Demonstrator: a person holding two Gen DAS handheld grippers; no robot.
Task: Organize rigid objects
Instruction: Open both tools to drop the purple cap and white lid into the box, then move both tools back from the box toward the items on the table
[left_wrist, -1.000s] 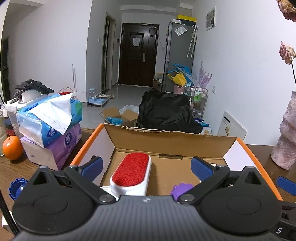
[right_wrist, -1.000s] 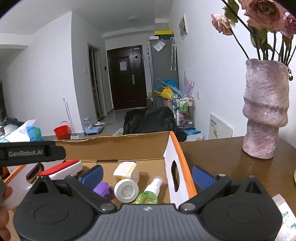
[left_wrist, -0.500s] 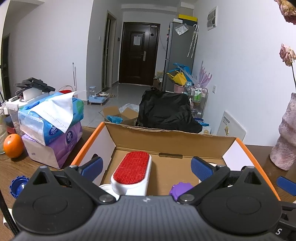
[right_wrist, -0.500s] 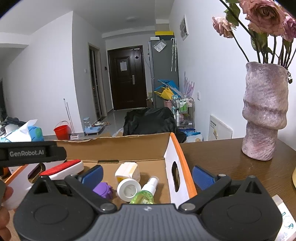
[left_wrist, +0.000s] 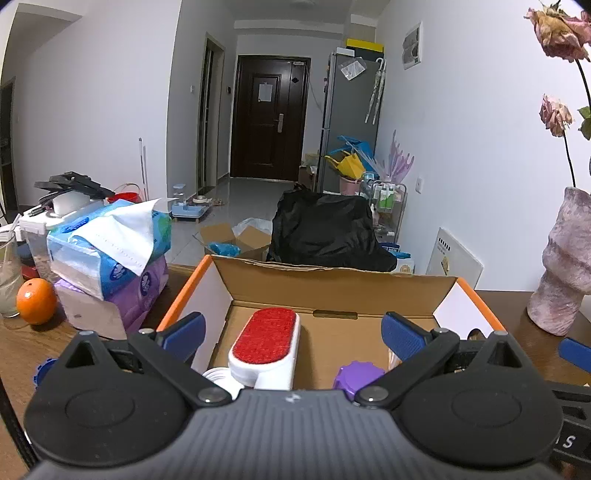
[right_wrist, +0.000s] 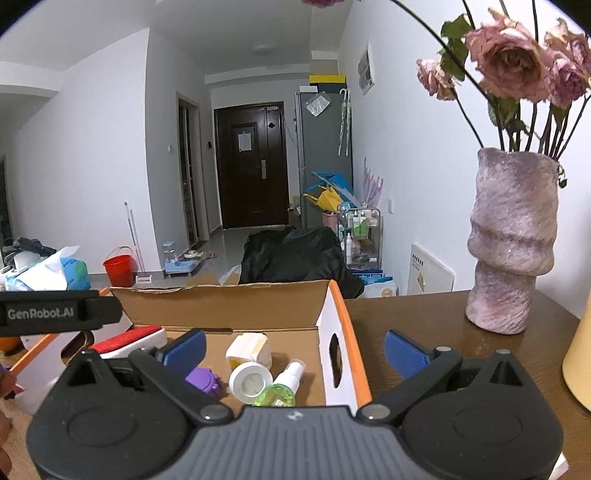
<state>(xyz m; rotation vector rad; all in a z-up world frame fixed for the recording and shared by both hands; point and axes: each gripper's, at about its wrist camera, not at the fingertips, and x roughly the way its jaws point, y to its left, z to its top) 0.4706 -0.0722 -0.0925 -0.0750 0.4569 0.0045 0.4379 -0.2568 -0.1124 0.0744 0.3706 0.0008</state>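
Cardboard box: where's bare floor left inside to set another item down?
In the cardboard box, bare floor runs along the back wall, between the red lint brush and the right wall. The near side is crowded: purple cap, white jar, green spray bottle, cream tub.

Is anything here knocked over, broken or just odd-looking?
Nothing looks spilled or broken. Inside the cardboard box, the green spray bottle lies on its side beside a white round container tipped over, so the contents look dropped in rather than arranged. The roses in the vase are wilted and drooping.
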